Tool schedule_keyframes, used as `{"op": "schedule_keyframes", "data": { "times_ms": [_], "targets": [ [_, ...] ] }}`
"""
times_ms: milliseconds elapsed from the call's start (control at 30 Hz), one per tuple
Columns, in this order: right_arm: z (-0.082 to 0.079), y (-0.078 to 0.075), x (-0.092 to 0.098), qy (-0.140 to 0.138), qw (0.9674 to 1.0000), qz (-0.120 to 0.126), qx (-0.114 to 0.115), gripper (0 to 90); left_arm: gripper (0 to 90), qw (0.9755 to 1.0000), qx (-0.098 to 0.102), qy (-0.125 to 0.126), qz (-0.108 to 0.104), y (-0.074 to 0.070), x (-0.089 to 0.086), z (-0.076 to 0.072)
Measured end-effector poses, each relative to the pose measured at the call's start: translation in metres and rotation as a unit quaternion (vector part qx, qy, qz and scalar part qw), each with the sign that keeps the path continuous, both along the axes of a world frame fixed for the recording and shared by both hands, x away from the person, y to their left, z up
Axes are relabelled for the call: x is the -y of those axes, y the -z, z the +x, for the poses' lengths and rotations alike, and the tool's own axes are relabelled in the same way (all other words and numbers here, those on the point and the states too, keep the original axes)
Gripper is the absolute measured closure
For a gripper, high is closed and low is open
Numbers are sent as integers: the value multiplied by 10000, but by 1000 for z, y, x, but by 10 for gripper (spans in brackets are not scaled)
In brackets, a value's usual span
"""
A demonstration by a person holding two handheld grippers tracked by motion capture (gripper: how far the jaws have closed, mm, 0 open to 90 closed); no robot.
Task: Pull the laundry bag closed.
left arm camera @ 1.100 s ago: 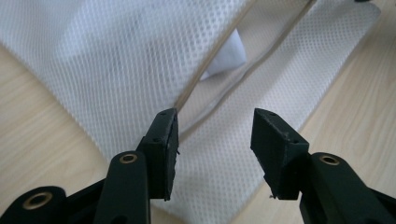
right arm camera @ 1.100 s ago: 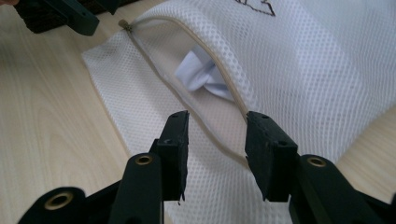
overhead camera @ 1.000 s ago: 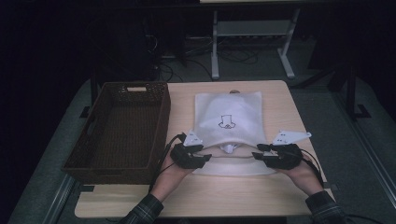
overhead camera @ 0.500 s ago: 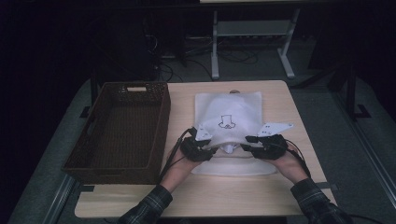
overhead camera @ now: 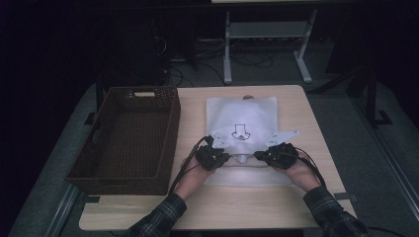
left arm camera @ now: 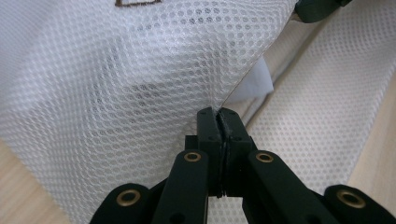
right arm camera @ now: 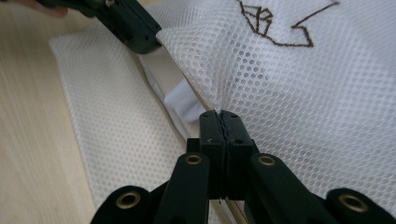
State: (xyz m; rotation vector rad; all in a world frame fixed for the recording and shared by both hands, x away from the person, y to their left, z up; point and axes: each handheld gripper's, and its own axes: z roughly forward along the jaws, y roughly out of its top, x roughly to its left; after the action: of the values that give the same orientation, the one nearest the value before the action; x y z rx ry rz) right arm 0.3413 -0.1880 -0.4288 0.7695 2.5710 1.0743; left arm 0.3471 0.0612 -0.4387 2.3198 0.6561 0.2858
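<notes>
You're pinching the mesh bag (overhead camera: 242,126) edge w/ both grippers, left gripper (left arm camera: 218,114) & right gripper (right arm camera: 219,115) clamped tight on mesh. Next, probably: lift evenly, keeping tension.

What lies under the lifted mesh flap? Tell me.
Under the raised edge of the white mesh laundry bag lie its lower mesh layer and a white cloth corner. Whatever sits deeper inside is hidden.

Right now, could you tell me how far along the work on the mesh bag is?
Done: the left gripper and right gripper have just closed on the upper layer of the white mesh bag. In hand: that edge, pinched above the lower layer. Left, probably: moving the bag to the wicker basket.
</notes>
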Motion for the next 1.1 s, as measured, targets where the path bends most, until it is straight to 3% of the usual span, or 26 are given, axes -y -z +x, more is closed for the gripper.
{"op": "schedule_keyframes", "data": {
  "times_ms": [100, 133, 233, 333, 433, 600, 733, 833, 933, 1100],
  "targets": [
    [-1, 5, -1, -38, 9998, -131, -126, 884, 888, 9998, -108, 110, 100, 3, 1, 0],
    [0, 7, -1, -78, 9997, -173, -183, 884, 888, 9994, -246, 204, 141, 7, 1, 1],
    [3, 17, 0, -194, 9979, -332, -523, 884, 886, 9983, -428, 315, 219, 11, 2, 1],
    [5, 25, -2, -243, 9965, -463, -658, 884, 880, 9974, -511, 414, 295, 14, 4, 0],
    [7, 28, -2, -229, 9961, -534, -668, 884, 860, 9971, -602, 419, 213, 15, 3, 1],
    [8, 29, 0, -149, 9962, -592, -616, 876, 722, 9944, -921, 505, -119, 13, -2, 4],
    [8, 30, 1, -132, 9964, -521, -657, 860, 685, 9952, -808, 528, -144, 11, -2, 1],
    [8, 30, 2, -123, 9965, -483, -674, 845, 803, 9967, -710, 400, 49, 15, 1, 1],
    [7, 30, 2, -129, 9966, -467, -670, 818, 846, 9967, -753, 309, -74, 20, 0, 3],
    [5, 22, 2, -162, 9970, -301, -690, 762, 820, 9969, -688, 356, -100, 15, -1, 0]
  ]
}}
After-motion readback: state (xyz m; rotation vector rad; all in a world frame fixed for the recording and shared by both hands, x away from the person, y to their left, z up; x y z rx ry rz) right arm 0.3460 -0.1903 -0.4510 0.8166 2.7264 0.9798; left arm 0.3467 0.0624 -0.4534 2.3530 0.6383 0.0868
